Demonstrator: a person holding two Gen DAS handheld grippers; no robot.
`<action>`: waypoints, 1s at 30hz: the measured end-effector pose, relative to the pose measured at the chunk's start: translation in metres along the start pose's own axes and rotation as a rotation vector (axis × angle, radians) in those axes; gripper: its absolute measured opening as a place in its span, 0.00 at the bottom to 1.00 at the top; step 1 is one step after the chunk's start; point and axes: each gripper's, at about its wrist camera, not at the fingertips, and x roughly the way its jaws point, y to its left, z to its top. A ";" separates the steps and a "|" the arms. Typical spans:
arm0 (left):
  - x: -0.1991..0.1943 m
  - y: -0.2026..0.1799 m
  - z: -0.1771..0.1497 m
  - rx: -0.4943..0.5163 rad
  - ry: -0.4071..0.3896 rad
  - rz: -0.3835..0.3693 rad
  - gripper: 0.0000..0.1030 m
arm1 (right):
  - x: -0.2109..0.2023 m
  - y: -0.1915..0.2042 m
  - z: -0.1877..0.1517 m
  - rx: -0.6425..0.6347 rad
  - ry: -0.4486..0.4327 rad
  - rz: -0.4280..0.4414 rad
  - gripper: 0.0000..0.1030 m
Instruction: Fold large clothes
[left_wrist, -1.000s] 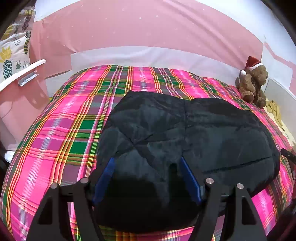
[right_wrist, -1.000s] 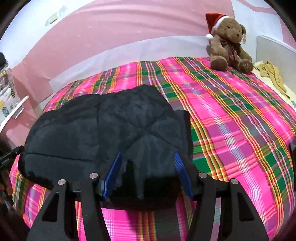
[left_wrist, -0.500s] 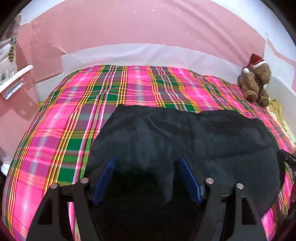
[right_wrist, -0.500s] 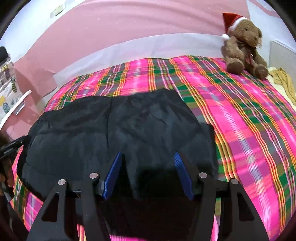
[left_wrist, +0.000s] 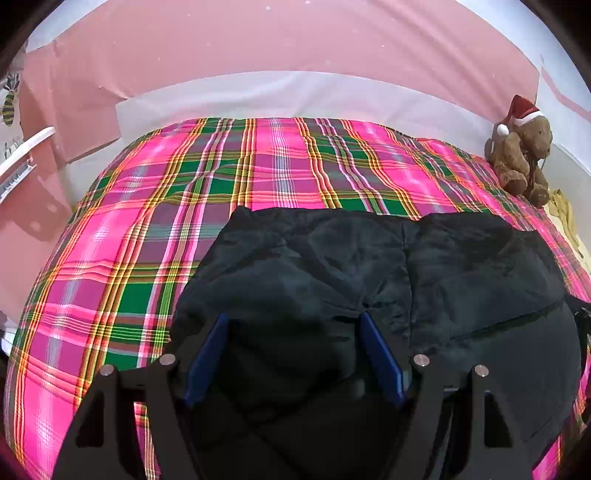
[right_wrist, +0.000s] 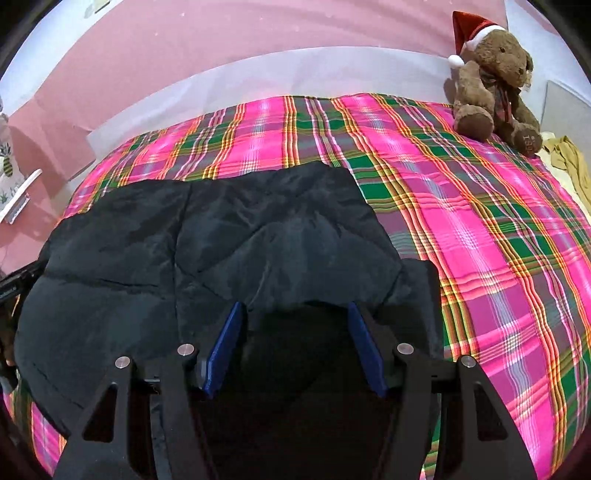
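A large dark padded jacket (left_wrist: 388, 280) lies spread across a pink and green plaid bed; it also shows in the right wrist view (right_wrist: 207, 251). My left gripper (left_wrist: 291, 332) is over the jacket's left near part, jaws wide apart, with dark fabric bunched between the blue pads. My right gripper (right_wrist: 295, 321) is over its right near part, jaws also wide apart, with fabric between the pads. Whether either gripper holds the cloth is hidden. The left gripper's tip shows at the left edge of the right wrist view (right_wrist: 18, 280).
The plaid bedspread (left_wrist: 258, 166) runs back to a pink wall with a white band. A brown teddy bear in a Santa hat (right_wrist: 491, 77) sits at the far right corner beside yellow cloth (right_wrist: 569, 162). A white rail (left_wrist: 22, 147) is at the left.
Both grippers have drawn back toward the near edge and risen. The jacket's far edge has come closer to me and lies flatter, baring more of the plaid beyond it.
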 end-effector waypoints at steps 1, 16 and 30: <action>-0.001 0.000 0.001 0.003 0.000 0.002 0.74 | -0.001 0.000 0.002 0.002 -0.002 0.001 0.58; -0.045 0.022 -0.010 -0.003 -0.058 0.013 0.73 | -0.047 -0.020 -0.010 0.035 -0.067 0.018 0.58; -0.033 0.060 -0.046 -0.099 0.015 -0.039 0.74 | -0.039 -0.058 -0.050 0.146 0.001 0.017 0.66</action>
